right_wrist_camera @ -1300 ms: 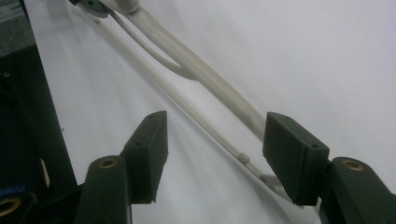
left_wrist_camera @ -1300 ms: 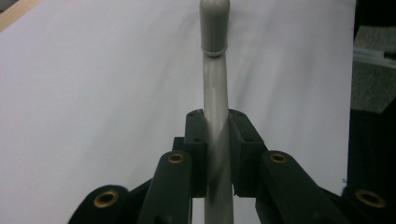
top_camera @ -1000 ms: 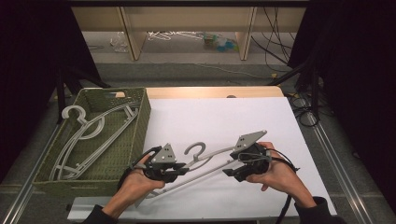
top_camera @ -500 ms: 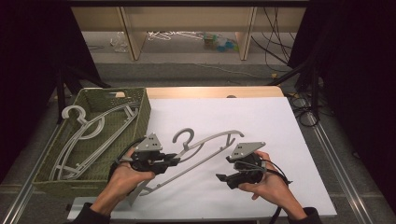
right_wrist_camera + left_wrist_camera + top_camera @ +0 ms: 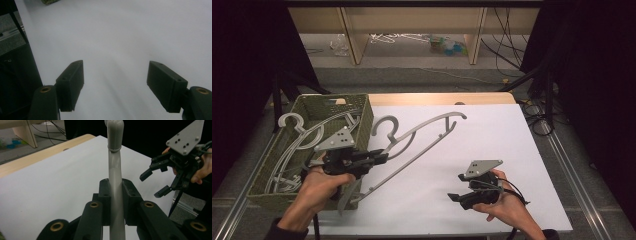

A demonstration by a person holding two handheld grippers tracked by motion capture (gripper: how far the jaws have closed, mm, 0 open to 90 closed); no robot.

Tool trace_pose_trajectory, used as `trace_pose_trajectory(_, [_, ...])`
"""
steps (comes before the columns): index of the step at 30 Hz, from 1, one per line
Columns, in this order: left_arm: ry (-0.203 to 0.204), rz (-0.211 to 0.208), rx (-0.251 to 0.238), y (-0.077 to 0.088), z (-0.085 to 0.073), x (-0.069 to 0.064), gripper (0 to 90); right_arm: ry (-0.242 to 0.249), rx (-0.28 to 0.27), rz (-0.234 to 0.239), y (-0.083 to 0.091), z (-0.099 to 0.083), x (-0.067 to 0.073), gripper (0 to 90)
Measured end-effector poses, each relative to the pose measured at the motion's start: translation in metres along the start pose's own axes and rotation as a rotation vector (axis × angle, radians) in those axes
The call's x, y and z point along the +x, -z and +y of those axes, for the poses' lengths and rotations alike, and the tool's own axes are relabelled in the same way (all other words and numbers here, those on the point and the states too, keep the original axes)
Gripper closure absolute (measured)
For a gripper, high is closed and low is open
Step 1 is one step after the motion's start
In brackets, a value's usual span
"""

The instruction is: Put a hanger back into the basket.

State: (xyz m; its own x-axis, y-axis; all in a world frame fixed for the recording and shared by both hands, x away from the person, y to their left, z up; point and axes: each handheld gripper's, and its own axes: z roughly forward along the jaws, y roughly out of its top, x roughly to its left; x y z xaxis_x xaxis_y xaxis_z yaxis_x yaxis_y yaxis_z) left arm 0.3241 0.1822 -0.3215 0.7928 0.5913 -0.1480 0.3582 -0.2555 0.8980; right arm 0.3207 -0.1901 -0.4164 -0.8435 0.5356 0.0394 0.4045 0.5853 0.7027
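A grey plastic hanger (image 5: 427, 126) hangs tilted above the white table top (image 5: 512, 145), its hook toward the basket. My left gripper (image 5: 382, 157) is shut on it just below the hook. In the left gripper view, the hanger's neck (image 5: 115, 170) stands pinched between the two pads of the left gripper (image 5: 115, 192). My right gripper (image 5: 455, 186) is low over the table near the front edge, apart from the hanger. Its jaws have just been opening, with nothing between them. The right gripper (image 5: 116, 82) has bare white surface under its gap. It also appears open as the right gripper (image 5: 150, 185).
A green woven basket (image 5: 362, 107) stands at the table's left and holds several grey hangers (image 5: 294, 125). A wooden strip (image 5: 437, 98) runs along the far edge. Cables and dark stands lie to the right of the table.
The right gripper has let go of the hanger, opened, and drawn back toward the front edge. The left gripper has lifted the hanger and carried it left toward the basket.
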Motion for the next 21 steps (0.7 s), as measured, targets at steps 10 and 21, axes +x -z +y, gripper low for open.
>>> trace_pose_trajectory(10, [-0.039, 0.103, 0.014, 0.039, 0.017, 0.018, 79.0, 0.017, 0.014, 0.009, 0.0, -0.005, 0.002, 28.7])
trace_pose_trajectory(21, [0.006, 0.237, 0.016, 0.074, 0.011, 0.065, 79.1, 0.003, 0.025, 0.007, -0.001, -0.008, 0.0, 28.7])
